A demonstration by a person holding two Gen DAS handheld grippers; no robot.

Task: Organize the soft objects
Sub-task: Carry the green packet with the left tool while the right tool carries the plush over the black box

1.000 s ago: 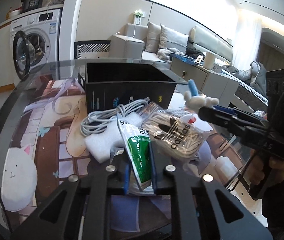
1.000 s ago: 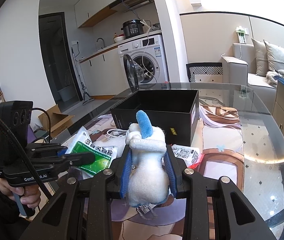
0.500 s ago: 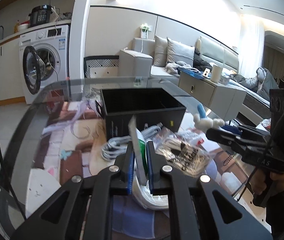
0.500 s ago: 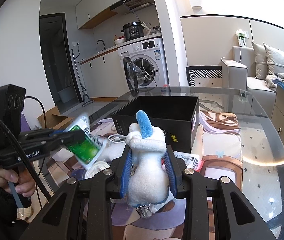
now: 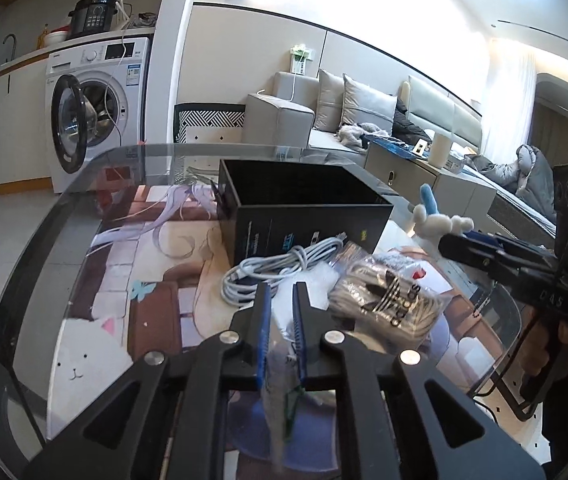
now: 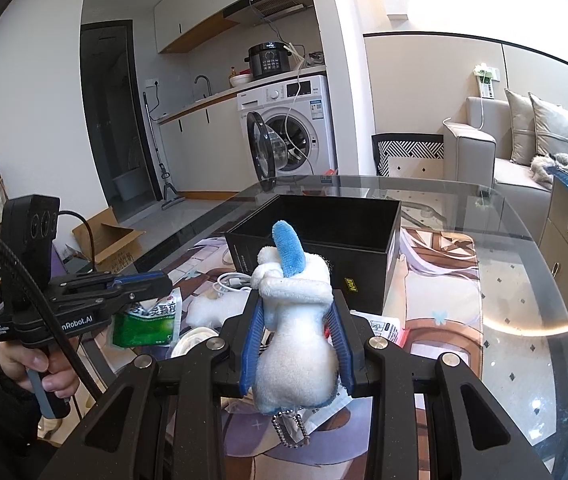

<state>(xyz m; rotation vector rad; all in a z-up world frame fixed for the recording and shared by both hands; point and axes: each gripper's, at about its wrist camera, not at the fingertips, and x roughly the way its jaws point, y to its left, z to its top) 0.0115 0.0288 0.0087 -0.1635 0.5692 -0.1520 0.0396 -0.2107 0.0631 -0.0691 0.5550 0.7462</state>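
Note:
My left gripper (image 5: 282, 296) is shut on a green and white sachet (image 5: 282, 388) that hangs below the fingers; the right wrist view shows the sachet (image 6: 146, 322) held above the table. My right gripper (image 6: 293, 304) is shut on a white plush toy with a blue ear (image 6: 295, 320), held up in front of the open black box (image 6: 323, 232). The plush (image 5: 437, 216) also shows at the right of the box (image 5: 303, 208) in the left wrist view.
On the glass table (image 5: 64, 232) lie a coiled white cable (image 5: 276, 268), a bagged Adidas item (image 5: 387, 304), white foam (image 6: 212, 306) and a printed packet (image 6: 385, 326). A washing machine (image 5: 96, 108) and a sofa (image 5: 347, 116) stand beyond the table.
My left gripper lifted the sachet off the pile and it now hangs below the fingers. The right gripper stayed in place with the plush.

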